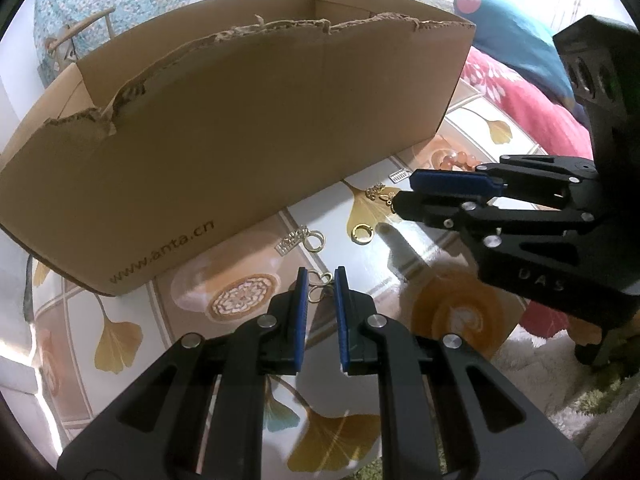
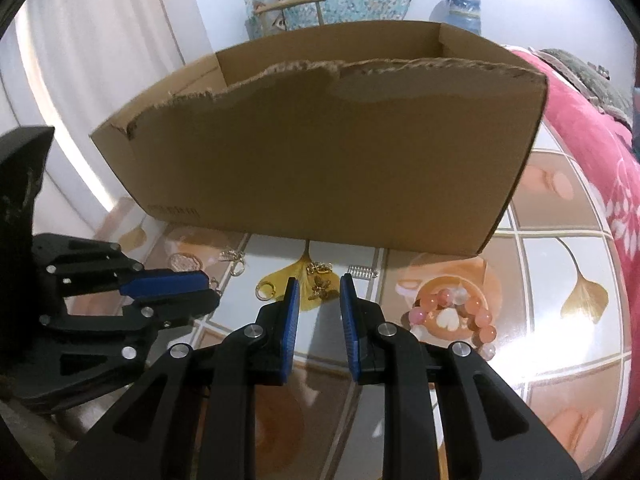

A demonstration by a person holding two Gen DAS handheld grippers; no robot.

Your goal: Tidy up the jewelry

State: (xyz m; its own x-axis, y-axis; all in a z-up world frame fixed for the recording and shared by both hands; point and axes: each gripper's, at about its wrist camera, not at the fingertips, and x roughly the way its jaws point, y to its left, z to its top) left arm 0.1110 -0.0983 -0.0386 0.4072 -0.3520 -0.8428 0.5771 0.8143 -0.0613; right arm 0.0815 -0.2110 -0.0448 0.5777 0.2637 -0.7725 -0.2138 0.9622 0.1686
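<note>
In the left wrist view my left gripper (image 1: 321,276) is low over the table, shut on a small gold hook earring (image 1: 320,286) that spans its narrow gap. My right gripper (image 2: 320,282) stands open, with a gold butterfly charm (image 2: 320,289) lying on the table between its tips, untouched. Loose on the table are a gold hoop (image 1: 362,234), a rhinestone charm with a ring (image 1: 298,240), a gold chain piece (image 2: 320,268), a small silver piece (image 2: 362,271) and a pink bead bracelet (image 2: 456,312). Both grippers sit side by side in front of the cardboard box (image 2: 320,160).
The open brown box (image 1: 240,120) with torn edges stands just behind the jewelry. The glossy table top (image 2: 560,248) has a ginkgo-leaf pattern. A red blanket (image 2: 592,152) lies along the right side and a chair (image 2: 288,8) stands beyond the box.
</note>
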